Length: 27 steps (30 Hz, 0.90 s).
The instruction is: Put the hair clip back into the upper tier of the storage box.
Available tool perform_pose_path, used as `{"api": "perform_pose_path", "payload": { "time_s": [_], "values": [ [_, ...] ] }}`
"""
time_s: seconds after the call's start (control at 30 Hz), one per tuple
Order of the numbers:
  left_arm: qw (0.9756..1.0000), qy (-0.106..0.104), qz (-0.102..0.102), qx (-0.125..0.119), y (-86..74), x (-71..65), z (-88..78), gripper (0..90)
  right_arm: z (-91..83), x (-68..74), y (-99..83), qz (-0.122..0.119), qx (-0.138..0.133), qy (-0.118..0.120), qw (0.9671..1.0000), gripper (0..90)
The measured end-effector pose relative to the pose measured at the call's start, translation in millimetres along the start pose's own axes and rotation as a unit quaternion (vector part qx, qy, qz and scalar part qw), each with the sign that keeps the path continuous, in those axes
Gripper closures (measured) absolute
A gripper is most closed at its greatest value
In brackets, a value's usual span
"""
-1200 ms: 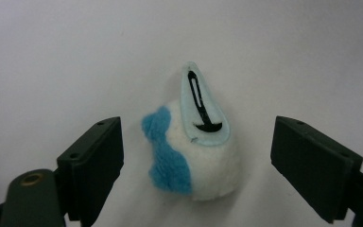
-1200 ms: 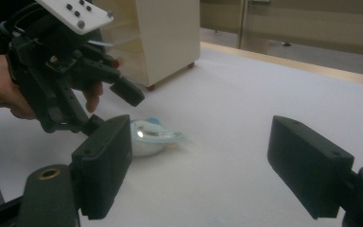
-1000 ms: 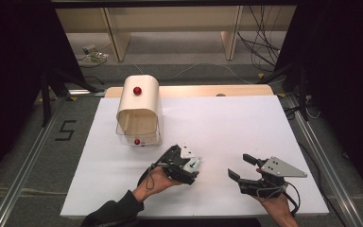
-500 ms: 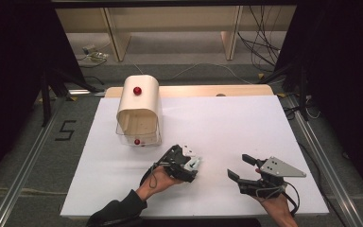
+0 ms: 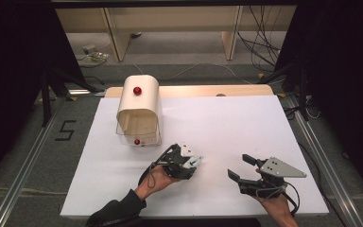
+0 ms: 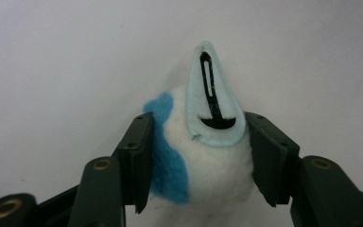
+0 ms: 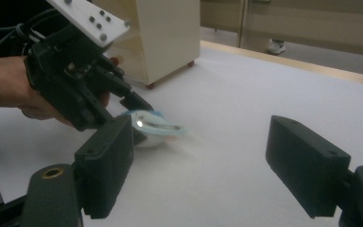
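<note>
A small plush toy [image 6: 208,156], white with a blue patch and a pale blue felt piece marked in black, sits between the jaws of my left gripper [image 6: 201,124], which is shut on it. In the high view that left gripper [image 5: 194,163] holds the toy [image 5: 196,161] low over the white table's near middle. My right gripper [image 5: 237,165] is open to its right, with nothing between the jaws. From the right gripper view, the right gripper [image 7: 208,156] faces the toy [image 7: 153,127] and the left gripper [image 7: 75,85] across bare table.
A cream box [image 5: 139,109] with a rounded top, red knobs and an open front stands at the table's back left, also the cream box [image 7: 165,38] behind the left hand. The white table top [image 5: 227,118] spreads wide to the right and back. Cables lie on the floor beyond.
</note>
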<state>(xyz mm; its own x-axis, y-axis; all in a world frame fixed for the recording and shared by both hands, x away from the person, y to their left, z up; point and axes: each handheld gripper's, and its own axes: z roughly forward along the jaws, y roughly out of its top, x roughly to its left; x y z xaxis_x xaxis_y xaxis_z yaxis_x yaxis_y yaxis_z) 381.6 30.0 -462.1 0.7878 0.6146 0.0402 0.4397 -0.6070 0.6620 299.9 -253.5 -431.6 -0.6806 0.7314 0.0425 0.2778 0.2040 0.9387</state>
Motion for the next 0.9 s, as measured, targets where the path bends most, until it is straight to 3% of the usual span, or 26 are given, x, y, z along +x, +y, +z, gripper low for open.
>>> {"api": "perform_pose_path", "payload": {
  "time_s": [0.3, 0.9],
  "values": [
    [0.9994, -0.008, -0.018, -0.029, 1.7, 8.5, -21.0, 46.9, 0.3, 0.3, -0.3, -0.002, -0.002, 0.002, 1.0000, 25.1],
    [0.9971, -0.014, -0.024, -0.070, 6.2, 16.9, -57.4, 46.8, 0.3, 0.7, -0.3, -0.005, 0.001, 0.000, 1.0000, 25.1]
  ]
}}
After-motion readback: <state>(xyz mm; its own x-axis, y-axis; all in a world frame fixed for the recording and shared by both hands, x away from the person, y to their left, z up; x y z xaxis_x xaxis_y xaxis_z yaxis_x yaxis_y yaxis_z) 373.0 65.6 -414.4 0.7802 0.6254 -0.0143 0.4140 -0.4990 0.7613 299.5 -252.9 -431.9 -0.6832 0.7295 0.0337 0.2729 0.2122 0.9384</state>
